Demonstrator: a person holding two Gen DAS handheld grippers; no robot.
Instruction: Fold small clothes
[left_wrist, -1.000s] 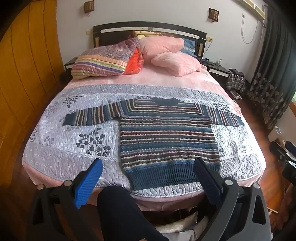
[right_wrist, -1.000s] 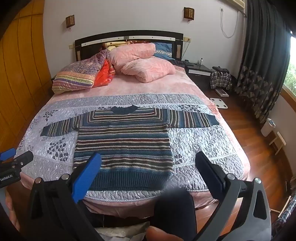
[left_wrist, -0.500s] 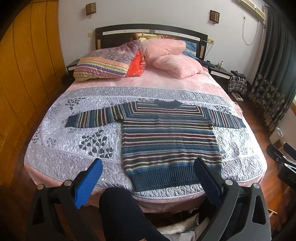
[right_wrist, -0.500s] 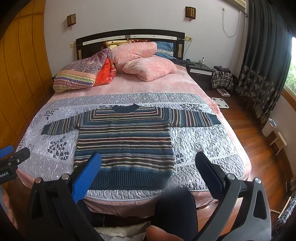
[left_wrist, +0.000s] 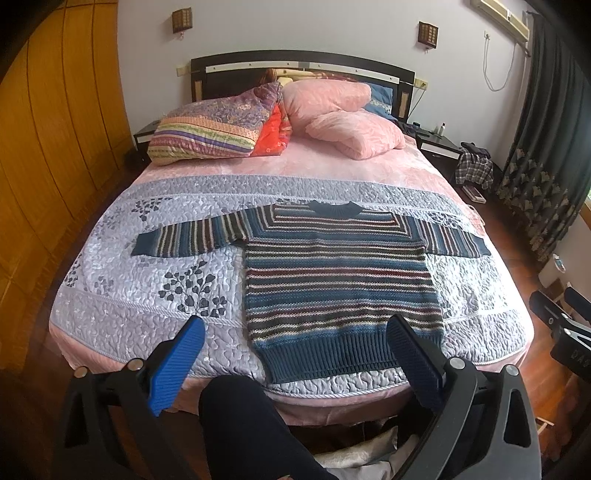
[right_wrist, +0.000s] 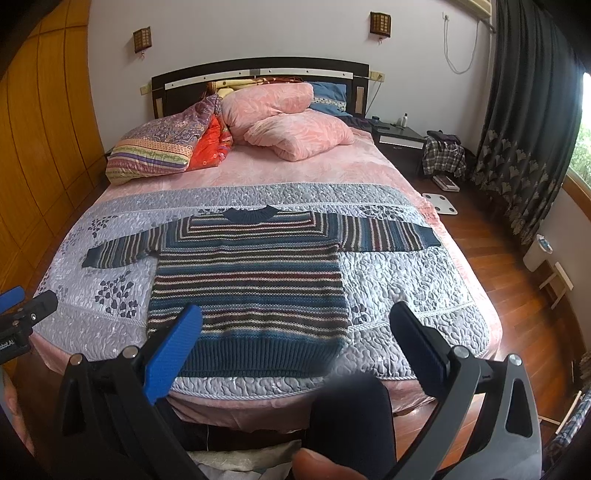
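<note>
A striped knit sweater (left_wrist: 340, 280) (right_wrist: 251, 284) in dark blue, maroon and cream lies flat on the grey quilt, both sleeves spread sideways and its ribbed hem toward me. My left gripper (left_wrist: 295, 328) hangs open off the foot of the bed, in front of the hem, holding nothing. My right gripper (right_wrist: 295, 314) is open too, hovering before the hem's right half with nothing between its blue pads (right_wrist: 173, 350). Neither gripper touches the sweater.
The bed (left_wrist: 110, 306) carries a pile of pink and patterned pillows (left_wrist: 332, 122) at its head. A person's dark-clad leg (left_wrist: 251, 428) fills the low centre. Wooden wardrobes (left_wrist: 44, 155) stand left, a curtain (right_wrist: 524, 129) and bare wood floor (right_wrist: 517, 280) right.
Both views have crept slightly closer to the bed and tilted a little; the sweater lies as before and both grippers stay open.
</note>
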